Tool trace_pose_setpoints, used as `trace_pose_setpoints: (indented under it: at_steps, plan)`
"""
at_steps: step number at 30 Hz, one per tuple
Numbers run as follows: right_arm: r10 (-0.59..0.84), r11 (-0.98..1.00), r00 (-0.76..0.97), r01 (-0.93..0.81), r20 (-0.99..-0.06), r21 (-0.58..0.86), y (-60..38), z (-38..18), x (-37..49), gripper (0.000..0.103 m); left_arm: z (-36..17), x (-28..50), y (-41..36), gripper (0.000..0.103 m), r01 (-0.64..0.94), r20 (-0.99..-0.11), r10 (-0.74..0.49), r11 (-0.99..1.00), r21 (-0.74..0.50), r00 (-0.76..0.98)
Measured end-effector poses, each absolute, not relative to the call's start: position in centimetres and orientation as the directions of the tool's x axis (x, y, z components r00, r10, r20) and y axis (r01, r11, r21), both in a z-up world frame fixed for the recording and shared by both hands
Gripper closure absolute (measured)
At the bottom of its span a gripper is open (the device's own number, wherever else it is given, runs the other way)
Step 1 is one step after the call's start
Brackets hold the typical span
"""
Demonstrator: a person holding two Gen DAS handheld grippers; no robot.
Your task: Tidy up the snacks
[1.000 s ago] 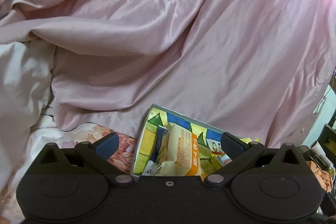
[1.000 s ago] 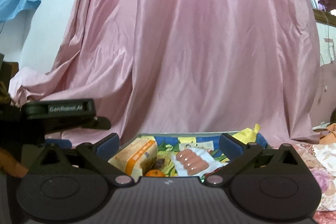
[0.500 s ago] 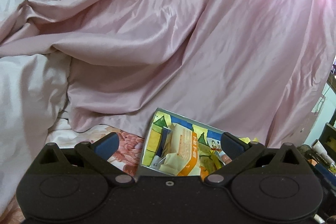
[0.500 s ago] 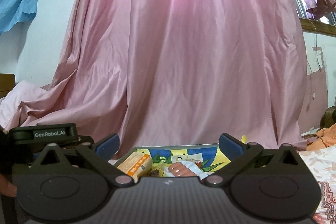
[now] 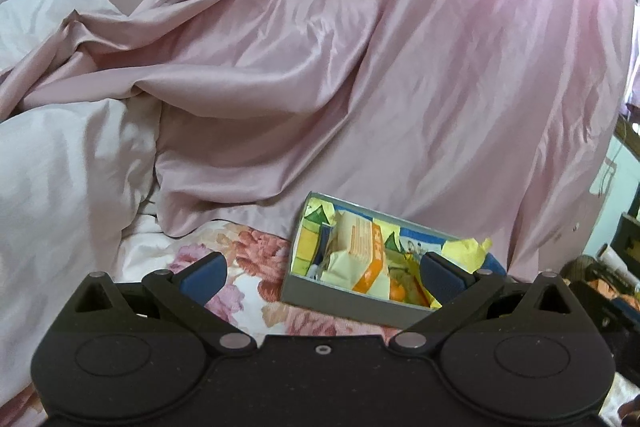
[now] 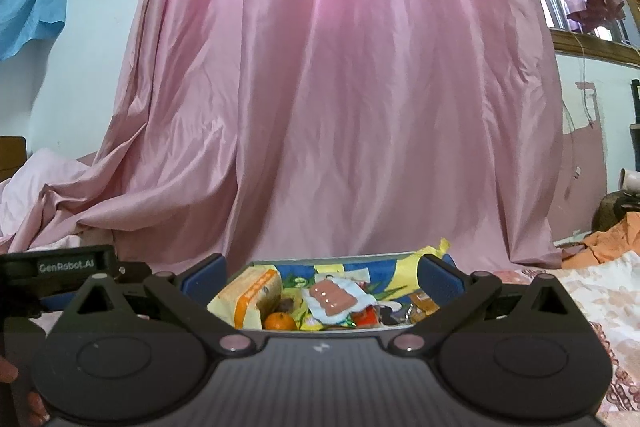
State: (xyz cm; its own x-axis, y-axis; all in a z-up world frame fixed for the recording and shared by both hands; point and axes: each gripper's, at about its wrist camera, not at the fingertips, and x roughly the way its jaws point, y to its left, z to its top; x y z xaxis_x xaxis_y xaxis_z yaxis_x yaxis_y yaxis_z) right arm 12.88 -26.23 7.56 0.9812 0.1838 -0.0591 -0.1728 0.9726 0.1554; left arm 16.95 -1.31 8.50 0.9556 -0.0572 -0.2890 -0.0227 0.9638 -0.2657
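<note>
The right hand-held gripper (image 6: 322,277) is held with its jaws spread wide and nothing between them. It is aimed squarely at the open snack box (image 6: 320,261), presumably so the contents can be surveyed before a pick. The left hand-held gripper (image 5: 322,273) is likewise spread wide and empty, held off to the box's left side, with the box (image 5: 348,301) seen just past its right finger.

The box is found resting on a floral bedspread (image 5: 260,267), close against a pink satin sheet (image 5: 360,67) draped behind it. Inside, an orange-and-cream cracker packet (image 6: 250,291) lies at the left, a small orange (image 6: 280,321) beside it, and a sausage pack (image 6: 332,299) on top near the middle. A yellow wrapper (image 6: 434,251) is seen projecting over the right rim. The contents are judged loosely heaped; sorting appears not yet done.
</note>
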Motion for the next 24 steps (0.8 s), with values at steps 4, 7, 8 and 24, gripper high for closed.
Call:
trace_pose_setpoints:
  at_steps: [4, 7, 8, 24]
  plan:
    - [0.177, 0.974, 0.982, -0.165, -0.064, 0.157, -26.6, 7.2, 12.0, 0.000, 8.1, 15.8, -1.7, 0.001, -0.008, -0.287, -0.062, 0.971, -0.238, 0.956]
    - [0.174, 0.974, 0.982, -0.161, -0.071, 0.161, -26.8, 7.1, 11.3, 0.000, 8.0, 15.0, -1.9, 0.001, 0.004, -0.285, -0.067, 0.976, -0.216, 0.956]
    - [0.175, 0.974, 0.982, -0.161, -0.074, 0.162, -26.9, 7.0, 11.2, 0.000, 7.9, 14.7, -2.0, 0.001, 0.007, -0.286, -0.067, 0.978, -0.207, 0.956]
    - [0.170, 0.982, 0.978, -0.158, -0.118, 0.107, -26.4, 5.7, 8.6, 0.000, 6.5, 11.3, -1.5, 0.001, 0.013, -0.315, -0.060, 0.989, -0.149, 0.947]
